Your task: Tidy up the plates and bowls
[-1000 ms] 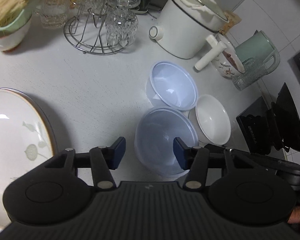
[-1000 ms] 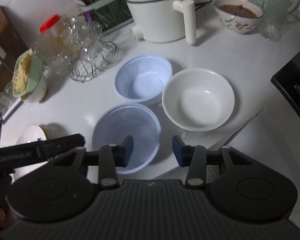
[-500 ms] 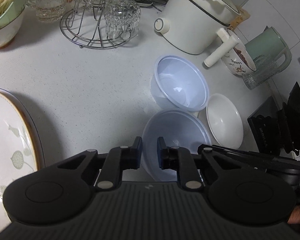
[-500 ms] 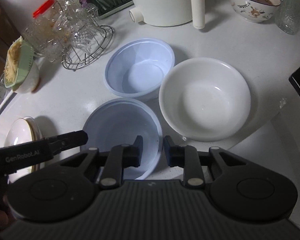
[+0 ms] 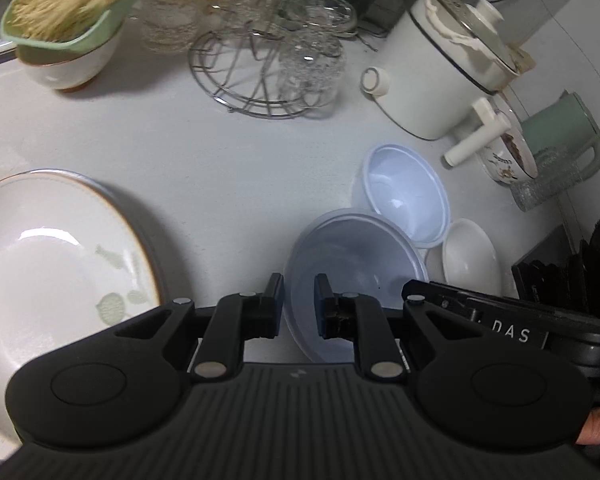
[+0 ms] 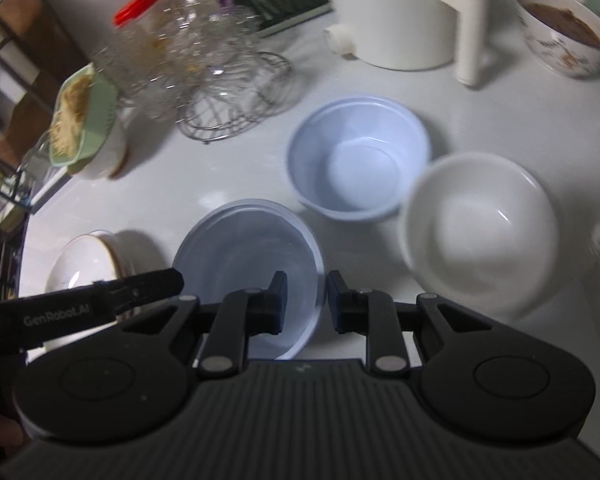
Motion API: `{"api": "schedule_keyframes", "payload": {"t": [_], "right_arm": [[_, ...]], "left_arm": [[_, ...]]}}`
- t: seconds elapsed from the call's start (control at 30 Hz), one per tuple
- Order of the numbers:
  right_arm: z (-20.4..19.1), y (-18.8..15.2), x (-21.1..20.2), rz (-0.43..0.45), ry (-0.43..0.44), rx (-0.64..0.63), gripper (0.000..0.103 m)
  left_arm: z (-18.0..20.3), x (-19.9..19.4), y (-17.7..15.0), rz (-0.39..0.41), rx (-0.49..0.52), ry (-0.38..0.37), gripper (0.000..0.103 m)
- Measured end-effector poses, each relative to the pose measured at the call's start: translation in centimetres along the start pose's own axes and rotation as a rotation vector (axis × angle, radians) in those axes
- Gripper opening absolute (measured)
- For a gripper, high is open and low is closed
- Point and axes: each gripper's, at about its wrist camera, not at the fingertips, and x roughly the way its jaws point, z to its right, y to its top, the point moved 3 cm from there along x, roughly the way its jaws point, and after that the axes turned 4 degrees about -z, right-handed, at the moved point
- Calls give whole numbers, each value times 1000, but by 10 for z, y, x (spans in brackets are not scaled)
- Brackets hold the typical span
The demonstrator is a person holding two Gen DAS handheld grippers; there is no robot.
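Observation:
Both grippers grip one translucent blue plastic bowl (image 5: 356, 268). My left gripper (image 5: 299, 296) is shut on its left rim. My right gripper (image 6: 306, 294) is shut on its right rim (image 6: 318, 264). Behind it stands a second, deeper blue plastic bowl (image 5: 404, 196), also in the right wrist view (image 6: 360, 160). A white bowl (image 5: 470, 256) sits to the right, larger in the right wrist view (image 6: 480, 224). A large cream plate with a leaf pattern (image 5: 52, 256) lies at the left, also in the right wrist view (image 6: 82, 260).
A wire rack with glasses (image 5: 268, 60), a white electric pot (image 5: 436, 76), a patterned bowl (image 5: 508, 156), a green kettle (image 5: 560, 136) and a green dish of noodles on a bowl (image 5: 68, 20) stand at the back. A black stove edge (image 5: 548, 276) is right.
Both grippers went from open to closed on the near blue bowl's rim, one on each side. The views have shifted slightly, with motion blur in the right wrist view.

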Motion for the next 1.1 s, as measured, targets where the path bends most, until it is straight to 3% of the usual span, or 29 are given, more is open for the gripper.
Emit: {"api": "schedule_keyframes", "payload": {"t": [0.23, 0.53, 0.83, 0.97, 1.1], "right_arm": [[-9, 0, 17, -1, 37, -43, 25], [-9, -11, 29, 23, 99, -33, 24], [-13, -7, 19, 49, 88, -22, 27], [-19, -3, 1, 65, 86, -33, 42], [-30, -2, -20, 94, 72, -52, 42]], "left_arm": [[-16, 0, -11, 36, -29, 35, 20], [-33, 1, -16, 75, -75, 11, 20], [-33, -16, -11, 89, -72, 35, 21], [-24, -38, -7, 105, -51, 31, 27], [-13, -61, -4, 118, -17, 35, 34]]}}
